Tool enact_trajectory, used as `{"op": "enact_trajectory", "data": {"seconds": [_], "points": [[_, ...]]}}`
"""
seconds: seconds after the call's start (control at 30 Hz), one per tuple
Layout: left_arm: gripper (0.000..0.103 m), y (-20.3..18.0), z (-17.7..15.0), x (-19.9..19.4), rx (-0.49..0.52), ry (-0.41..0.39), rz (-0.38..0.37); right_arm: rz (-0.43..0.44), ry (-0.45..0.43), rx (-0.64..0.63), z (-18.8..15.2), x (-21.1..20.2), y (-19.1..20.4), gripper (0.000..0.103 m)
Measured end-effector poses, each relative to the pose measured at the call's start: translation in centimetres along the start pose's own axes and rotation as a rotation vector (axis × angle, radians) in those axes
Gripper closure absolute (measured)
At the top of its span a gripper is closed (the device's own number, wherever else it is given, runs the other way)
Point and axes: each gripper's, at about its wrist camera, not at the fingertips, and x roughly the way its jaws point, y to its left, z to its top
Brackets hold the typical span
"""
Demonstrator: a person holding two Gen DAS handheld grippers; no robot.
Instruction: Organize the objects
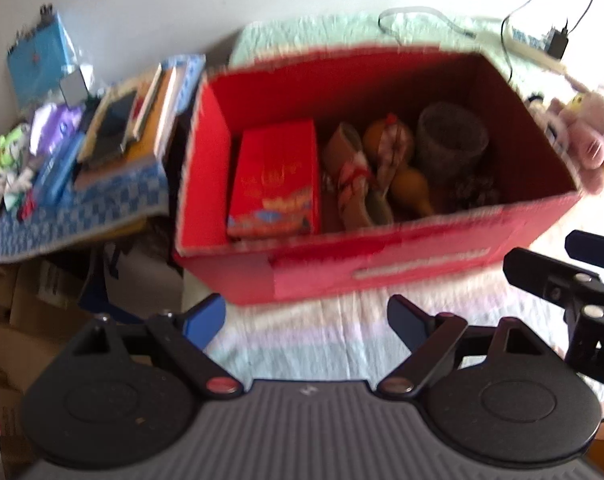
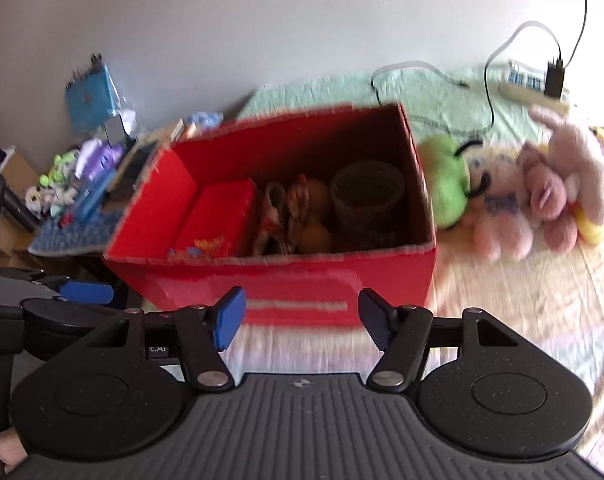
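Observation:
An open red cardboard box (image 1: 382, 264) (image 2: 294, 280) stands on the quilted bed. Inside it lie a smaller red box (image 1: 274, 176) (image 2: 222, 216), a patterned cloth item (image 1: 354, 176), orange gourd-like pieces (image 1: 410, 188) and a dark woven cup (image 1: 450, 140) (image 2: 366, 196). My left gripper (image 1: 306, 320) hovers before the box's front wall, open and empty. My right gripper (image 2: 302, 316) hangs beside it at the same wall, open with nothing between its fingers. Pink plush toys (image 2: 542, 196) (image 1: 586, 136) and a green plush (image 2: 446, 184) lie right of the box.
Left of the bed a small table under a blue checked cloth (image 1: 82, 216) carries stacked books (image 1: 142, 120), a blue bag (image 1: 38, 60) and small toys. A power strip (image 2: 530, 84) with cables lies at the bed's back right. Cardboard boxes (image 1: 22, 304) sit on the floor.

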Motion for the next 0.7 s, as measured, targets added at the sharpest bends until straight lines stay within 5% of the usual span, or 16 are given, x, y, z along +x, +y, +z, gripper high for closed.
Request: {"op": "enact_trajectory", "data": {"seconds": [0.33,0.7], "points": [[0.016,1.0,3.1,-0.2,-0.025,-0.116,0.076,-0.021,-0.088,0.048,2.6,0.7,-0.9,0.037],[0.016,1.0,4.6,2.1,-0.030,-0.150,0.108,-0.035,-0.097,0.048,3.1,2.3,-0.9,0.037]]}}
